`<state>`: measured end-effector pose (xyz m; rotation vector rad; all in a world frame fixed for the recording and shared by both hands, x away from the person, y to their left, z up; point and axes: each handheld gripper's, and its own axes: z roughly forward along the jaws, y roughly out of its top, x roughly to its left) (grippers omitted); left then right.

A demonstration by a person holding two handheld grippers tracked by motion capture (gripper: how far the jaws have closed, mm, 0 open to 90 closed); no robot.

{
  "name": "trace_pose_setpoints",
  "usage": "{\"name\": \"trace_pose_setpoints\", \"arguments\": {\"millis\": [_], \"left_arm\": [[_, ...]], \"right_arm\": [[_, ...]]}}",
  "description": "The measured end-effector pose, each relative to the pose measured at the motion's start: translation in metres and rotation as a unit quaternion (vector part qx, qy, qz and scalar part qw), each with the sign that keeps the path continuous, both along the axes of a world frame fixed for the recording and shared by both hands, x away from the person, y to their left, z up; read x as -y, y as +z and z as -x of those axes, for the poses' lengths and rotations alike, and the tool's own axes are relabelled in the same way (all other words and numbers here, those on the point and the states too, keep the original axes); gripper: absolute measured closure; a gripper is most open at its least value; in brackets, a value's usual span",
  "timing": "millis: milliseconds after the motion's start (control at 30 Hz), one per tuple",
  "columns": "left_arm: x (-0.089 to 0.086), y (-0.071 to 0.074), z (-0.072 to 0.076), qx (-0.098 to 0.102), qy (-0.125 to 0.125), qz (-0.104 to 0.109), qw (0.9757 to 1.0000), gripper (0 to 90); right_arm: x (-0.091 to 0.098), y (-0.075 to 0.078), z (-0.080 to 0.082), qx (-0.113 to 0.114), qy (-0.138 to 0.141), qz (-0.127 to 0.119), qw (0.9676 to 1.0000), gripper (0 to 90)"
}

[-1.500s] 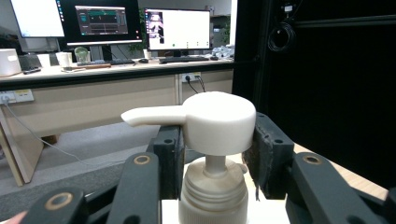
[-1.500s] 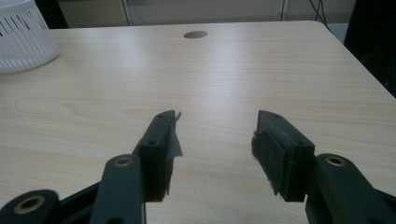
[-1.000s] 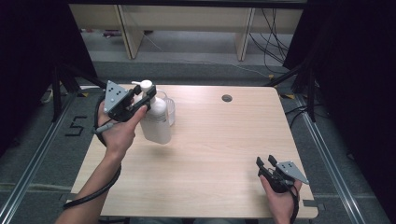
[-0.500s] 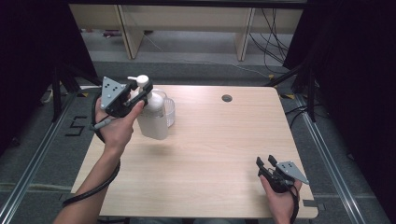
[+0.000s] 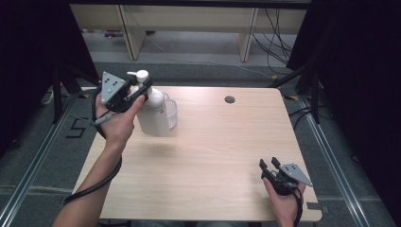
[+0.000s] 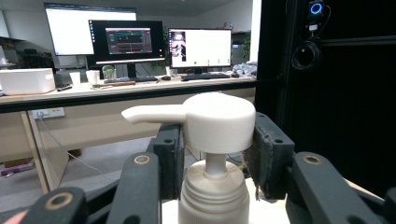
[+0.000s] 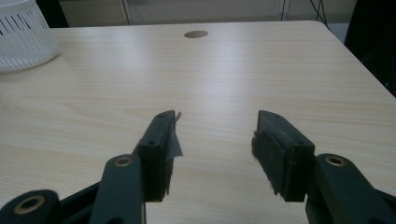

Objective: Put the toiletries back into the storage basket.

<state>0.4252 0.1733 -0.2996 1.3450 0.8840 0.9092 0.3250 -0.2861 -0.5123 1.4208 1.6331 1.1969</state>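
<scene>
A white pump bottle (image 5: 153, 116) hangs a little above the far left of the wooden table (image 5: 222, 151), with its shadow on the wood below. My left gripper (image 5: 142, 88) is shut on it just under the pump head (image 6: 215, 121); in the left gripper view both jaws press against the head above the ribbed cap (image 6: 212, 200), and the spout points left. My right gripper (image 5: 268, 166) rests low near the front right corner. It is open, with nothing between its jaws (image 7: 215, 135).
A white slatted basket (image 5: 170, 111) stands right behind the bottle, and it also sits at the far left (image 7: 21, 37) of the right gripper view. A round cable hole (image 5: 230, 99) lies near the far edge. Shelving and cables stand beyond the table.
My left gripper has raised the pump bottle off the table and drawn it slightly left. The right gripper has stayed where it was.
</scene>
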Motion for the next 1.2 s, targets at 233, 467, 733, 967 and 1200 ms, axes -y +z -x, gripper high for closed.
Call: {"name": "trace_pose_setpoints", "arguments": {"millis": [233,467,733,967,1200], "left_arm": [[0.000,0.001,-0.005,-0.001,0.001,0.000,1.0000,59.1],[0.001,0.004,-0.011,0.005,0.004,0.003,1.0000,59.1],[0.002,0.008,-0.016,0.006,0.005,0.006,1.0000,59.1],[0.003,0.011,-0.023,0.007,0.005,0.004,1.0000,59.1],[0.003,0.013,-0.029,0.007,0.007,0.001,1.0000,59.1]], "right_arm": [[0.001,0.000,0.000,0.003,0.000,0.006,1.0000,49.3],[0.000,0.000,0.000,-0.001,0.000,-0.001,1.0000,49.3],[0.000,0.000,0.000,-0.001,0.000,-0.001,1.0000,49.3],[0.000,0.000,0.000,-0.001,0.000,-0.001,1.0000,49.3],[-0.001,-0.001,-0.001,0.009,0.006,-0.007,0.9999,49.4]]}}
